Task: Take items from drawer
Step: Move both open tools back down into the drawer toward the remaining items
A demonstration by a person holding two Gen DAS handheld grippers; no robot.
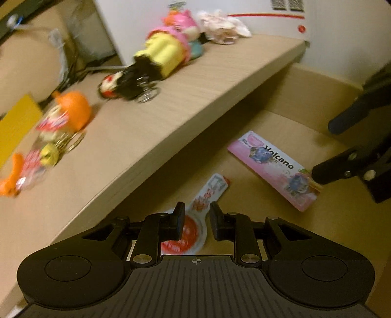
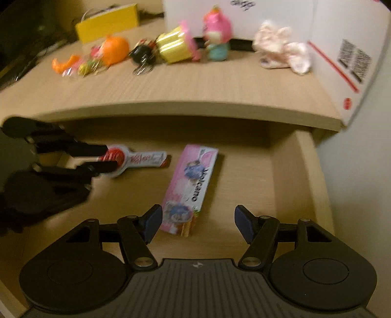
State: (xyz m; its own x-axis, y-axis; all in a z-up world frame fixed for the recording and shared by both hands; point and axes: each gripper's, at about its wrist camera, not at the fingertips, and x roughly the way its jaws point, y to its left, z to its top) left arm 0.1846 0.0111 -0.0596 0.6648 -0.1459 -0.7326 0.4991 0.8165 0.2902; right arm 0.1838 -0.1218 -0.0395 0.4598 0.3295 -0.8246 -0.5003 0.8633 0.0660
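The drawer stands pulled out below the front edge of the desk, and two items lie flat on its floor: a white-and-red flat packet toward the left side and a pink box marked "Volcano" near the middle. The left gripper is lowered over the round red end of the flat packet, with its two fingers standing on either side of that end and a narrow gap between each pad and the packet; the jaws are parted and nothing is clamped. The right gripper hangs above the near end of the pink box, with its jaws spread wide, the left finger just beside the box's near corner and the right finger well apart from it; it grasps nothing. In the left wrist view one finger of the right gripper lies close to the near corner of the pink box; contact cannot be determined. On the desk top a row of small toys runs along the rear: an orange figure, a black toy with metal rings, a yellow cupcake-shaped toy, a pink-haired doll and a pale plush. A yellow box sits at the rear left corner and a white carton stands along the right edge
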